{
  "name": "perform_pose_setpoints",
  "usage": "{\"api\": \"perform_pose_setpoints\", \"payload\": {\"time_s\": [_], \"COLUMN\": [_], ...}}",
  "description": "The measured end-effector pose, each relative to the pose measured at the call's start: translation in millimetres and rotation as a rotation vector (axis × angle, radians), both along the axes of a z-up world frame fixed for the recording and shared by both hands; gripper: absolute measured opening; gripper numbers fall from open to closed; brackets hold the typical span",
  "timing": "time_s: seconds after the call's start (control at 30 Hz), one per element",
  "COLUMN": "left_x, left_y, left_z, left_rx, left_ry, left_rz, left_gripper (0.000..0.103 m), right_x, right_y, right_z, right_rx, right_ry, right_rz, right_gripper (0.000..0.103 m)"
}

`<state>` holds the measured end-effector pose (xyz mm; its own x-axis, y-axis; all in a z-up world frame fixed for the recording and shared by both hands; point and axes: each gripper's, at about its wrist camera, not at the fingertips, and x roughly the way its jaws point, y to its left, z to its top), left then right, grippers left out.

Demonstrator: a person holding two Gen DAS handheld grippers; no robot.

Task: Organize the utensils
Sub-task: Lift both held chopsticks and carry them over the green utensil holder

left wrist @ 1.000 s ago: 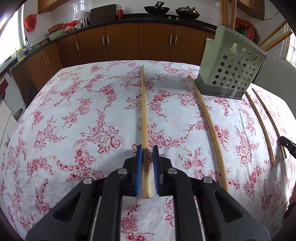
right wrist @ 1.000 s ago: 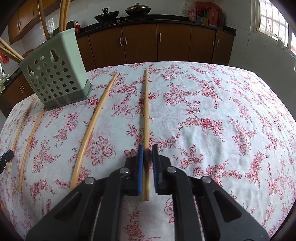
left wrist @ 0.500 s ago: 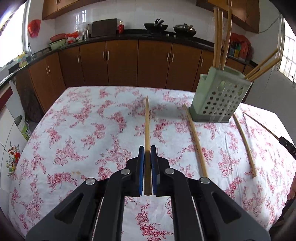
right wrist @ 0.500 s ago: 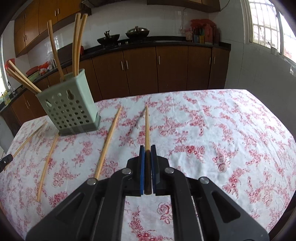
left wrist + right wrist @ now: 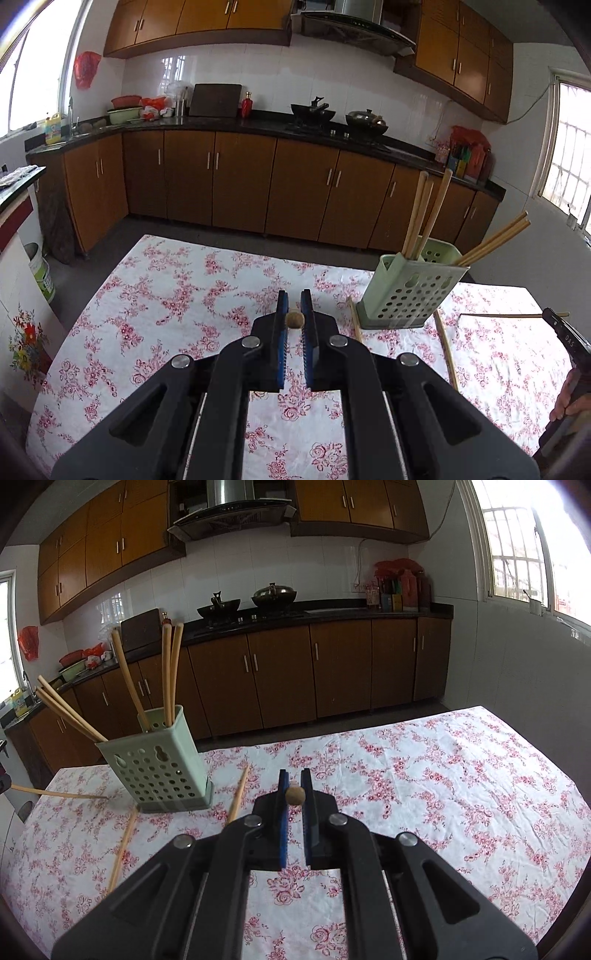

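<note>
My left gripper (image 5: pixel 294 310) is shut on a wooden chopstick (image 5: pixel 295 319), seen end-on, lifted above the table. My right gripper (image 5: pixel 294 786) is shut on another chopstick (image 5: pixel 294 796), also end-on and lifted. The green perforated holder (image 5: pixel 410 291) stands on the floral table with several chopsticks upright in it; it is right of the left gripper and, in the right wrist view (image 5: pixel 159 768), left of the right gripper. Loose chopsticks (image 5: pixel 447 350) lie on the cloth beside the holder, also in the right wrist view (image 5: pixel 123 843).
The floral tablecloth (image 5: pixel 166 306) covers the table, whose far edge faces brown kitchen cabinets (image 5: pixel 240 184). The right gripper's tip and chopstick (image 5: pixel 517 315) show at the right edge of the left wrist view. A white bucket (image 5: pixel 40 277) stands on the floor at left.
Both grippers closed on a chopstick on the cloth, then lifted and tilted up, so each chopstick now points forward end-on and the table looks farther below.
</note>
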<state>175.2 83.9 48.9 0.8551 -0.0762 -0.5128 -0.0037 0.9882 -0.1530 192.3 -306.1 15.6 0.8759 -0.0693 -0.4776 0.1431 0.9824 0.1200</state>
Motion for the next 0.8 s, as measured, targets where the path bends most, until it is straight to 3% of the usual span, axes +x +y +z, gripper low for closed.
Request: {"api": "perform_pose_setpoints", "payload": {"time_s": [0.5,0.8], "left_x": [-2.7,-20.6], "left_y": [-13.8,-34.8], "left_z": [33.1,71.8], "left_rx": [0.023,0.01], "left_ry": [-0.07,-0.09], "left_rz": [-0.043,-0.178], "left_gripper": [0.007,0.007], "right_x": [-4.3,-18.1], "right_y": [6.0,2.7], "right_z": [44.8,90.7], "right_rx": [-0.03,0.088], "right_ry": [-0.095,-0.099], "right_rz": [0.036,0.161], "right_gripper": [0.007,0.007]}}
